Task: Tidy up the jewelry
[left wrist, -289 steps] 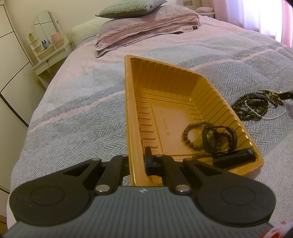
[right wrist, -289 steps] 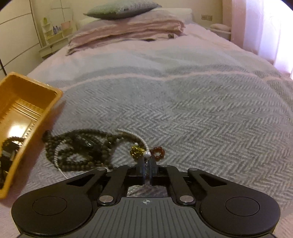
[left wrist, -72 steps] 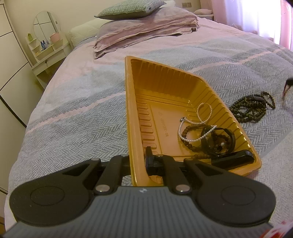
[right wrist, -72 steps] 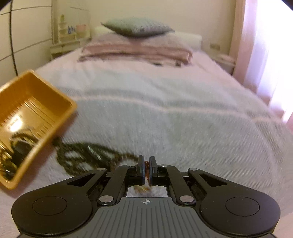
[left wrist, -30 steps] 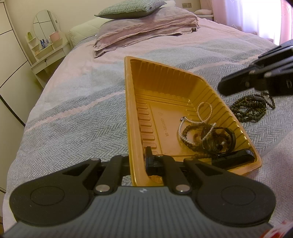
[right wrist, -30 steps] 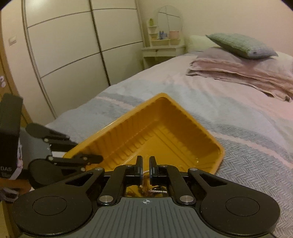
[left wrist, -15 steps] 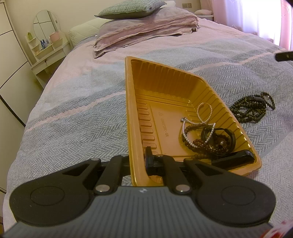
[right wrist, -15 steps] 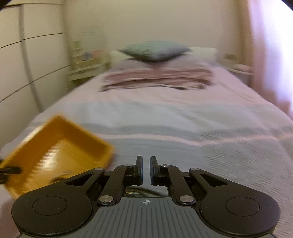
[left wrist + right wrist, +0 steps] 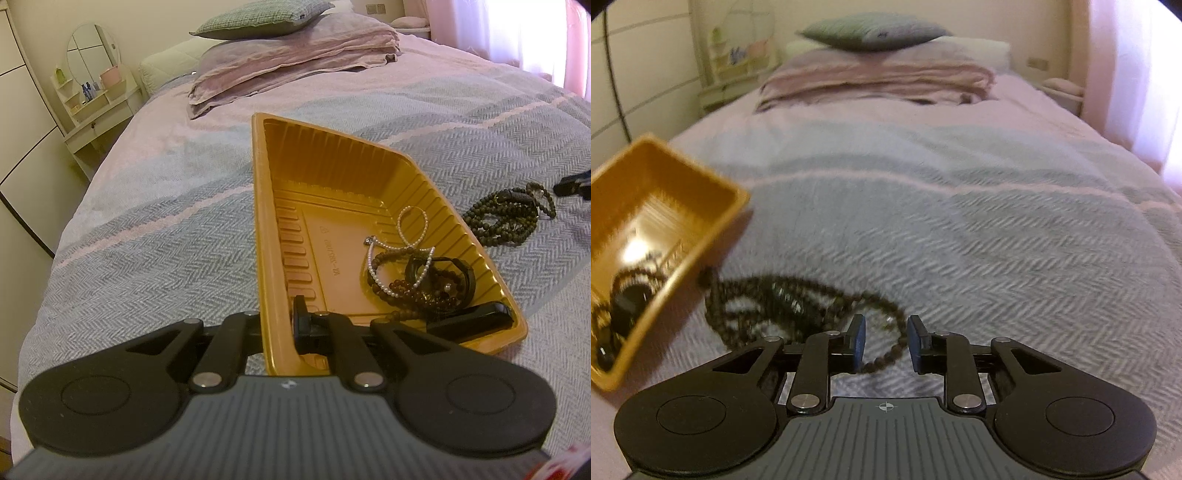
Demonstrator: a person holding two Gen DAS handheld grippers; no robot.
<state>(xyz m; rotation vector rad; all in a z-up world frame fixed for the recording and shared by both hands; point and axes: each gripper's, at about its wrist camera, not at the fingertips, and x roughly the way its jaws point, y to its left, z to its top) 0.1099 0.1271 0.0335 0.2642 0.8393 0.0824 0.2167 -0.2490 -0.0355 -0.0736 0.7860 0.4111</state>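
An orange plastic tray lies on the bed. My left gripper is shut on the tray's near rim. In the tray lie a white pearl strand, brown bead bracelets, a black band and a black bar. A pile of dark bead necklaces lies on the blanket right of the tray; it also shows blurred in the right wrist view. My right gripper is open and empty, low over the right end of that pile. The tray also shows at the left of the right wrist view.
The grey herringbone blanket covers the bed. Pillows are stacked at the head. A white vanity with a mirror stands at the far left by wardrobe doors. A bright curtained window is at the right.
My right gripper dropped a beaded bracelet into the tray, swung back right to the necklace pile, came down and opened wider. My left gripper has kept its hold on the tray.
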